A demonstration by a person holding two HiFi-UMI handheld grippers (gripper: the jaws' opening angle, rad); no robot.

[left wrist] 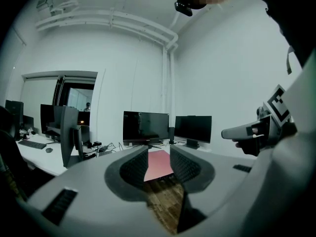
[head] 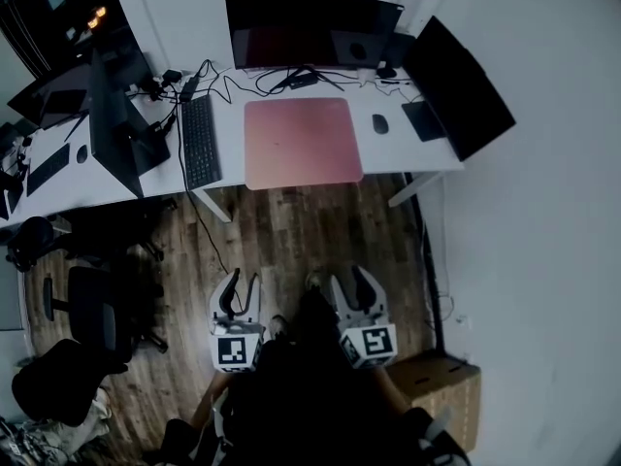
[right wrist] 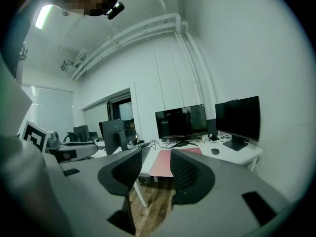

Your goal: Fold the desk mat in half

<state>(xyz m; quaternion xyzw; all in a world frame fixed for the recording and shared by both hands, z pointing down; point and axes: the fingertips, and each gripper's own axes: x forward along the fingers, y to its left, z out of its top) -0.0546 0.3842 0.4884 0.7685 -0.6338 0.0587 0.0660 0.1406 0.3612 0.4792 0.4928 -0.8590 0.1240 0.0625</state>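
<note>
Both pairs of tongs hang low before the person's body, above the wooden floor and well short of the counter. The left tongs and the right tongs sit side by side with their tips aimed forward at the work. Each stands parted with nothing between its jaws, the left at a middling gap and the right somewhat wider. Through each gap only floorboards and the distant desk mat show. They look carried at the ready, as nothing is within reach yet, and the fold has not begun.

On the white counter the pink desk mat lies flat and fully spread. It sits in front of the middle monitor, with the keyboard just beside its left edge and the mouse a little off its right. That spot suits it as a work surface, and it leaves the mat's top bare, so nothing needs clearing first.

Its long axis runs left to right, parallel to the counter's front. One long edge faces the person and lies along the counter's front edge; whether it overhangs I cannot tell. The short sides point toward the keyboard and the mouse. With the tongs level and abreast, taking the two near corners seems the natural approach
</note>
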